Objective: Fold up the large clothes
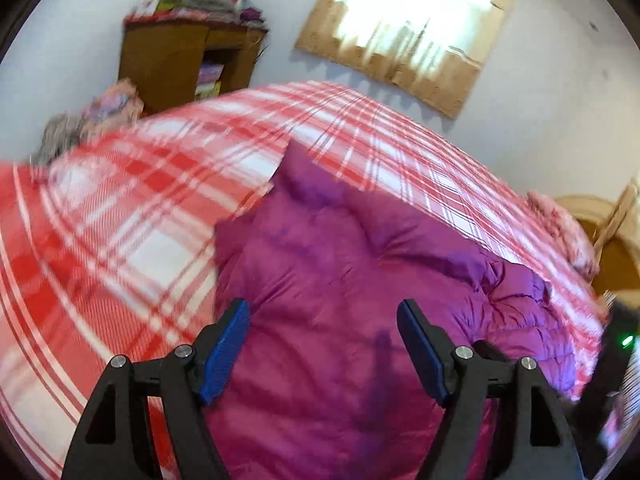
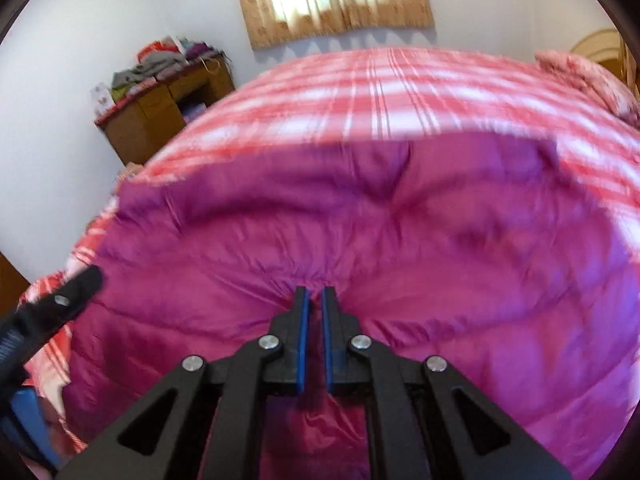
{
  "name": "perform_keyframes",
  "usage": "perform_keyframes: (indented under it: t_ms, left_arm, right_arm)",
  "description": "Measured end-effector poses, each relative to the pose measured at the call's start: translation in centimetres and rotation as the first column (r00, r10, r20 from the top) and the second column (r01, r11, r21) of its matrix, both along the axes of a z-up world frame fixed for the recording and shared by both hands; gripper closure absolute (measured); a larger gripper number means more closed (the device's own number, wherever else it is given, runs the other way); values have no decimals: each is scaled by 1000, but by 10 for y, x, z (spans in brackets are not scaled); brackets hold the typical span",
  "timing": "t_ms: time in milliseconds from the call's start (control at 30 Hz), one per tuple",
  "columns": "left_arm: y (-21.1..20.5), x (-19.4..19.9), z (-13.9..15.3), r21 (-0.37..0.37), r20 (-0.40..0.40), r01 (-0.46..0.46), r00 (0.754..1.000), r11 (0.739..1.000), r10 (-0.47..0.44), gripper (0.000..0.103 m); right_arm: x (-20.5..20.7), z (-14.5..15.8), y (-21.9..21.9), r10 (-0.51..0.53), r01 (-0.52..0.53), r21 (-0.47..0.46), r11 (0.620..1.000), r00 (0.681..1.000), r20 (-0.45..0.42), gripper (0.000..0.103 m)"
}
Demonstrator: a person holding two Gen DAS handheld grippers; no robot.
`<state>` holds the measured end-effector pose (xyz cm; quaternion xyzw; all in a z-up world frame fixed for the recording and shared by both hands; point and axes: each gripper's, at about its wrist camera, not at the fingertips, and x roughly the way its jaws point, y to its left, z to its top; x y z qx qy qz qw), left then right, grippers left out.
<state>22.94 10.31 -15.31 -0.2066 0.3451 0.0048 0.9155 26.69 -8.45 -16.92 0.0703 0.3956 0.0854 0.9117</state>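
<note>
Lying across the red-and-white plaid bed cover [image 1: 132,216]: magenta quilted puffer jacket [image 1: 360,280], long axis unclear. Left gripper [image 1: 324,312] fingers wide above it; right gripper [image 2: 315,294] fingers pinch its fabric, shown only by the right wrist view.

Jacket [image 1: 360,280]: motion-blurred in both views; its near end runs off the bottom edge behind the tool arms, so its full outline cannot be told.
Right tool [image 2: 315,292]: fabric bunches at the tips of its 2 blue pads, but how much sits between them is hidden.
Left tool in right view [image 2: 60,300]: blurred and cut off by the left edge; its opening cannot be read there.
Bedspread [image 1: 120,220]: plaid smeared by motion.
Shelf pile [image 1: 200,0]: single items too small and blurred to tell.
Dark object with green light [image 1: 624,340]: cut off at the right edge, unidentifiable.
</note>
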Motion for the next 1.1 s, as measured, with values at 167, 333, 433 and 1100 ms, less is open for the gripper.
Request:
perform_keyframes:
  t_ms: [167,333,433,1100]
  left_arm:
    - [6,-20,-17,-58,17,-91,996,994,93,27]
    - [29,-72,-26,-195,84,-234,964,953,254,27]
    - [27,-74,-46,-286,51,-215,970,934,239,27]
    - [-48,-38,37,-236,282,324,925,916,-254,79]
  right_arm:
    - [-2,-6,9,13,-9,-85,996,998,54,100]
    - [-4,-9,0,14,-13,-21,1000,998,65,101]
    - [-7,-10,0,15,-14,-16,1000,997,71,101]
    - [-14,-22,-25,22,48,459,887,989,-146,101]
